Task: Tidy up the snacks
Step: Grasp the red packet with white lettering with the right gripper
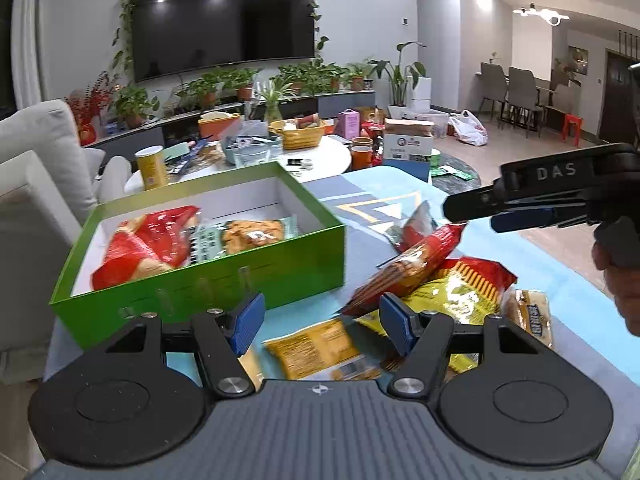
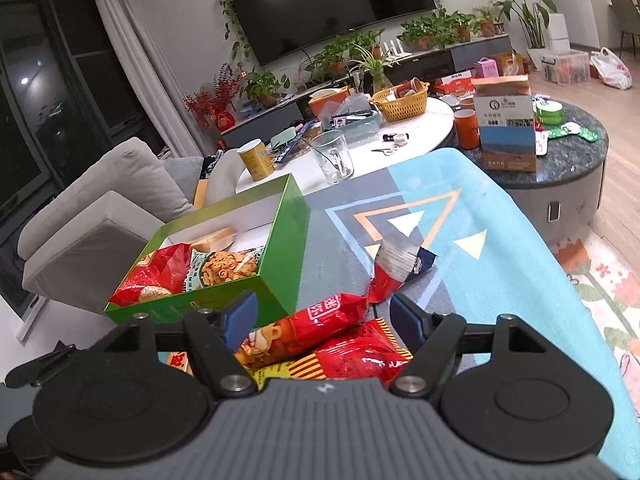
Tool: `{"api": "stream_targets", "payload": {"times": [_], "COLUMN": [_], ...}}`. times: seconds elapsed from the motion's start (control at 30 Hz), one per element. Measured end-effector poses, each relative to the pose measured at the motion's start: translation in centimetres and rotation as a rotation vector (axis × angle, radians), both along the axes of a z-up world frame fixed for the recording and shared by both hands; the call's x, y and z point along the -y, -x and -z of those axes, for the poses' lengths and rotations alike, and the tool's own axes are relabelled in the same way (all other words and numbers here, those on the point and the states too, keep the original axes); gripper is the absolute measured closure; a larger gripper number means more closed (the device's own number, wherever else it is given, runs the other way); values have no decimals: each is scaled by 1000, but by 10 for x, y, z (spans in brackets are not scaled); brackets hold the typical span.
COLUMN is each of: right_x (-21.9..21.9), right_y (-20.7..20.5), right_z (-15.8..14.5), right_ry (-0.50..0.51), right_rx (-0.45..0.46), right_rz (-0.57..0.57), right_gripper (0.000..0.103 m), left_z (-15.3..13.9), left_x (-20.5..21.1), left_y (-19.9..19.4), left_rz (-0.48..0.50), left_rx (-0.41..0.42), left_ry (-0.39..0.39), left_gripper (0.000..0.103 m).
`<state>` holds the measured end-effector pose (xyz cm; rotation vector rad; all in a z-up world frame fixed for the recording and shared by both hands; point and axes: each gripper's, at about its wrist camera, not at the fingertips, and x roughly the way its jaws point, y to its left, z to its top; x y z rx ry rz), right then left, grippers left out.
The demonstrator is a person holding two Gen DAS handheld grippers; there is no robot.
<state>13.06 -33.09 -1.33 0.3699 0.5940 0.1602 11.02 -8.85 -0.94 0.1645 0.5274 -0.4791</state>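
A green box stands open on the blue patterned cloth. It holds a red bag and a clear cracker packet. To its right lies a pile of snacks: a long red-orange bag, a yellow-and-red bag, a yellow packet, a bread packet and a red-and-silver bag. My left gripper is open over the yellow packet. My right gripper hovers open just above the long bag.
A grey sofa sits left of the box. Behind stands a white round table with a yellow can, a glass mug and a basket. A dark round table carries a paper bag. A person's hand holds the right gripper.
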Motion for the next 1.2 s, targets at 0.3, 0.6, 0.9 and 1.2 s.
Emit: {"api": "stream_targets", "payload": {"times": [0.3,0.6,0.9,1.2], "right_x": [8,4,1,-2], "right_y": [-13,-28,-42,-54], "right_z": [9,15,22,31], "right_ry": [-51,-46,-32,-45], "right_rx": [-8,-20,-30,-64], "right_rz": [-21,-54,-76,-94], "right_gripper": [46,46,46,46], "left_z": [4,13,17,23], "left_x": [28,46,45,47], "left_y": [-5,-22,-35,-46], "left_rz": [81,91,64,73], "left_rx": [-12,-44,-29,-29], "left_ry": [-1,-26,-49,-56], "left_gripper": [43,55,55,54]}}
